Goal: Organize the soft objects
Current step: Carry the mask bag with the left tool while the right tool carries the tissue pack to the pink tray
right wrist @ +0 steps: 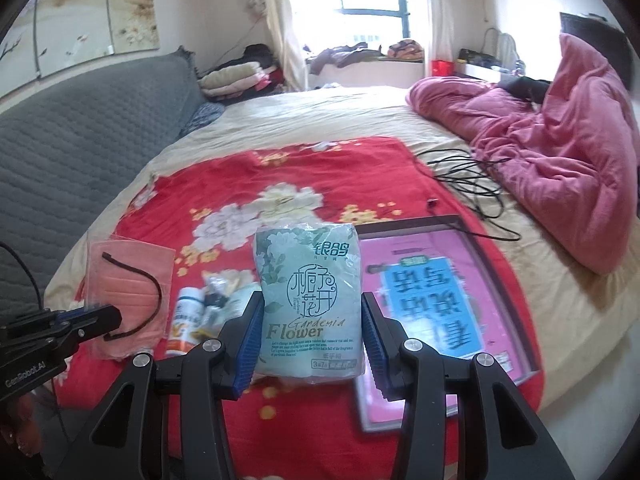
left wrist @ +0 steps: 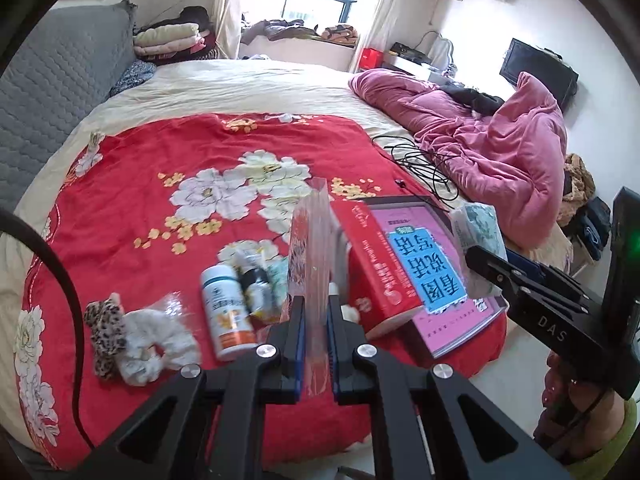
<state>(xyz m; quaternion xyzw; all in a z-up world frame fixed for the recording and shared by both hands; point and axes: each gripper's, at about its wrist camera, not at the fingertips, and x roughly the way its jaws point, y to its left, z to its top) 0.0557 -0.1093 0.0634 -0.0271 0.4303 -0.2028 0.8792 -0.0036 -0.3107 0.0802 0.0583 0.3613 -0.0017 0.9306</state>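
Both hands carry a load above the red floral blanket point(left wrist: 168, 148) on the bed. The left gripper point(left wrist: 316, 312) has its fingers clamped on a bagged face mask point(right wrist: 128, 292), seen edge-on and upright. The right gripper point(right wrist: 310, 340) squeezes a tissue pack point(right wrist: 308, 300), long axis pointing away from the fingers. The scrunchies point(left wrist: 136, 340) lie lower left, nearer the left hand.

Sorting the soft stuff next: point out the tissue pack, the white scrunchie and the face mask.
tissue pack point(right wrist: 308, 300), right wrist view, front label.
white scrunchie point(left wrist: 154, 344), left wrist view, ruffled fabric.
face mask point(right wrist: 128, 280), right wrist view, pink pleats inside its clear bag.
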